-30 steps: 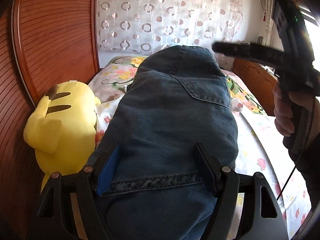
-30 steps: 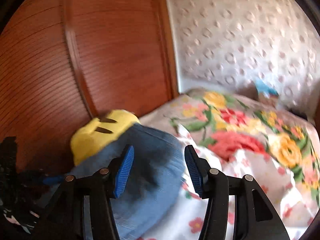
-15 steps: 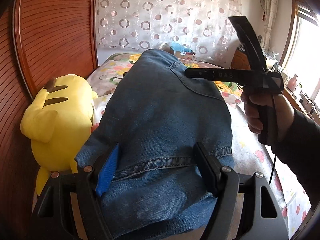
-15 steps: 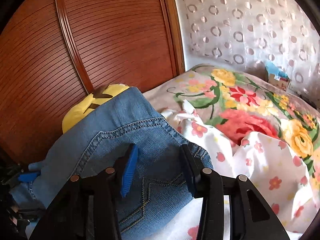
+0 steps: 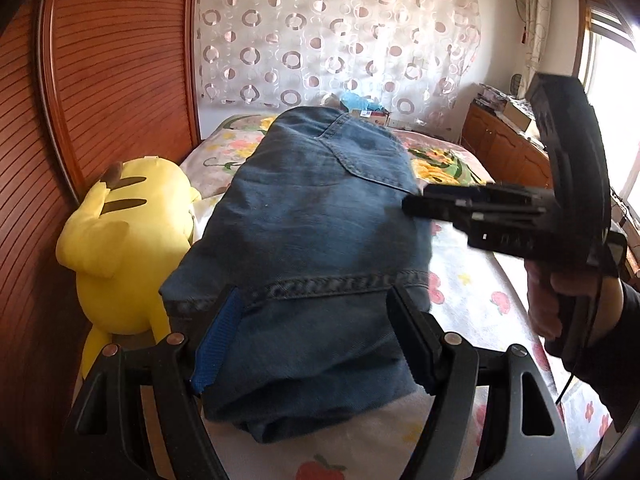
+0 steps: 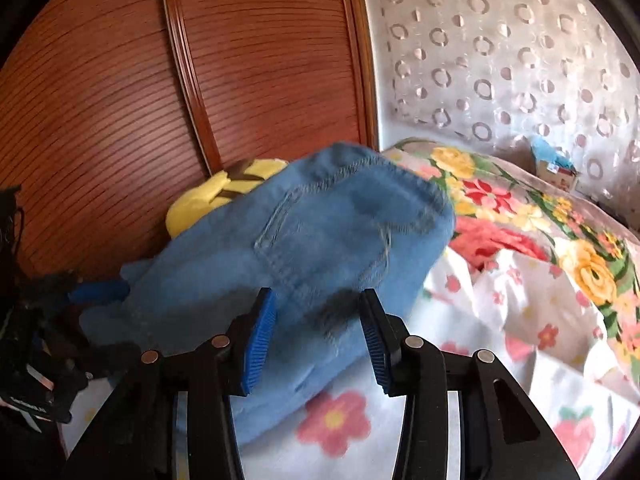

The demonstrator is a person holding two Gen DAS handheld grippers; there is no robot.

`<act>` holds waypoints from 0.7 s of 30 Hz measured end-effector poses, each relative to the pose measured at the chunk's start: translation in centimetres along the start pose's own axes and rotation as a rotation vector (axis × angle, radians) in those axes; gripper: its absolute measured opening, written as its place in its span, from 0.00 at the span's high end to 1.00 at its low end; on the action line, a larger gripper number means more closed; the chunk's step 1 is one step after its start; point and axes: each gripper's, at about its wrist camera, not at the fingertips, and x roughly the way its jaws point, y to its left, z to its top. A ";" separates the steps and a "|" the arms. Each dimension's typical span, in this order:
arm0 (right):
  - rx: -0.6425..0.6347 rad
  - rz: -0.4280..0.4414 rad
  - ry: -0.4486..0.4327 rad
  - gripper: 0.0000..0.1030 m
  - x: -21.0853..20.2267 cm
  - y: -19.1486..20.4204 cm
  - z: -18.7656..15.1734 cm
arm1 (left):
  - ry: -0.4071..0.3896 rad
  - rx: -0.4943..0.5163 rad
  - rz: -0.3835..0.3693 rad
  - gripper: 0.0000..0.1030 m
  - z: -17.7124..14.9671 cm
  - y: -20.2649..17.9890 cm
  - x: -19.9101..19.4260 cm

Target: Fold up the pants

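Folded jeans [image 5: 312, 240] lie on the bed [image 5: 476, 304], a thick blue denim stack with a back pocket and waistband seam facing up. Left gripper [image 5: 316, 340] sits low at the near end of the stack, jaws wide, one finger at each side of the fold; the blue pad on its left finger [image 5: 216, 344] is at the denim edge, the right finger overlaps the cloth on the other side. Whether the pads press the fabric cannot be told; no clear pinch shows.

Right gripper [image 6: 316, 336] points at the jeans' right flank, jaws at a middling gap after just narrowing. Denim lies ahead of and under its fingers, none visibly caught between the blue pads [image 6: 260, 340]. This view is motion-blurred. In the left view the right gripper [image 5: 416, 204] comes in from the right, tip at the jeans' far right edge near the pocket, held by a hand [image 5: 560, 300] in a dark sleeve.

Yellow plush [image 5: 124, 240] lies left of the left gripper, touching the jeans' left side, against the wooden headboard [image 5: 112, 80]. Ahead of both grippers: floral sheet, then a curtain [image 5: 340, 40] with a ring pattern. Wood cabinet [image 5: 504, 152] far right of the left gripper.
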 end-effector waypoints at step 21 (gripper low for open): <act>0.063 -0.070 -0.071 0.56 -12.2 1.5 -5.5 | -0.115 0.084 0.013 0.12 -0.6 -4.8 -5.9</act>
